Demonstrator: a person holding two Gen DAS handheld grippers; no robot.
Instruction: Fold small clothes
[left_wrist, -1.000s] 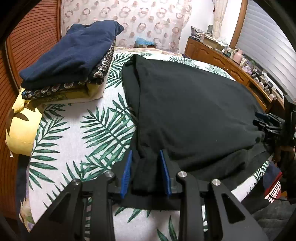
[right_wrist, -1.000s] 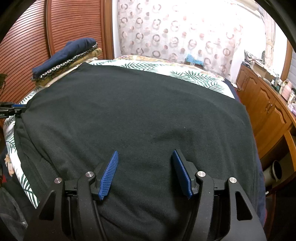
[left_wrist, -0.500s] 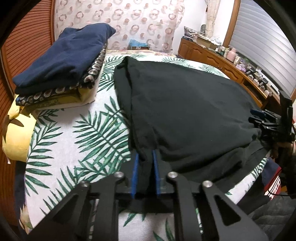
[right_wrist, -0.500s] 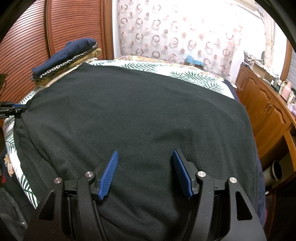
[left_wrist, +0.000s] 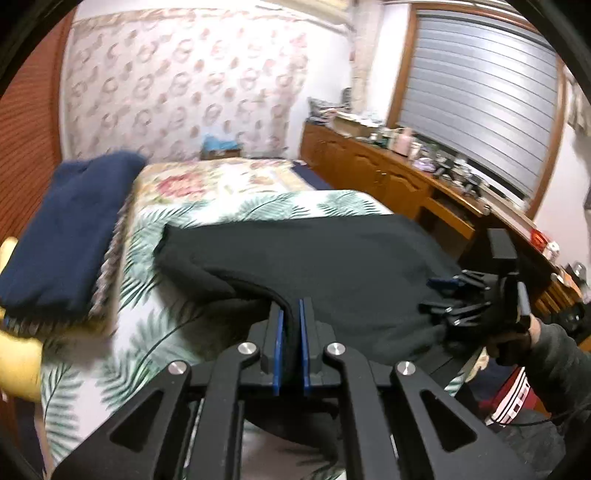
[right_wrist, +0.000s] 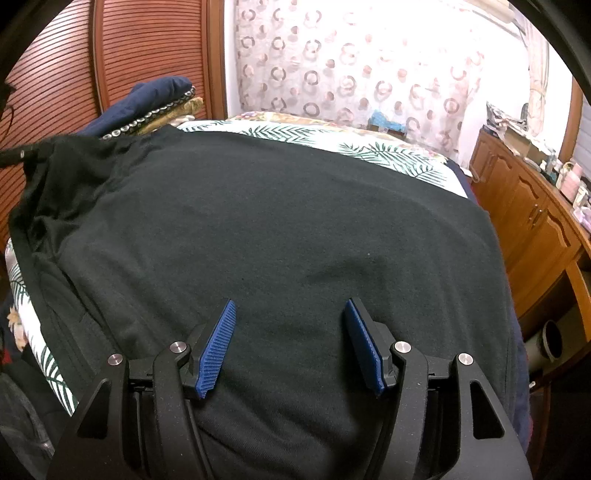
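A black garment (left_wrist: 332, 266) lies spread over the bed. My left gripper (left_wrist: 290, 306) is shut on its near left edge, and that edge arches up off the sheet. In the right wrist view the same garment (right_wrist: 277, 214) fills the middle, with its far left corner pulled up into a peak. My right gripper (right_wrist: 290, 302) stands open just over the cloth near its front edge, pads apart and nothing pinched. The right gripper (left_wrist: 454, 299) also shows in the left wrist view, at the garment's right side, held by a person's gloved hand (left_wrist: 509, 332).
A stack of folded clothes (left_wrist: 66, 229) topped by a navy piece sits at the bed's left; it shows too as the stack (right_wrist: 147, 103) by the slatted wall. The palm-leaf sheet (left_wrist: 155, 332) lies bare between stack and garment. A cluttered wooden dresser (right_wrist: 535, 221) runs along the right.
My left gripper closed on the garment's edge, then rose and tilted, lifting that edge off the sheet. The right gripper has stayed still and open.
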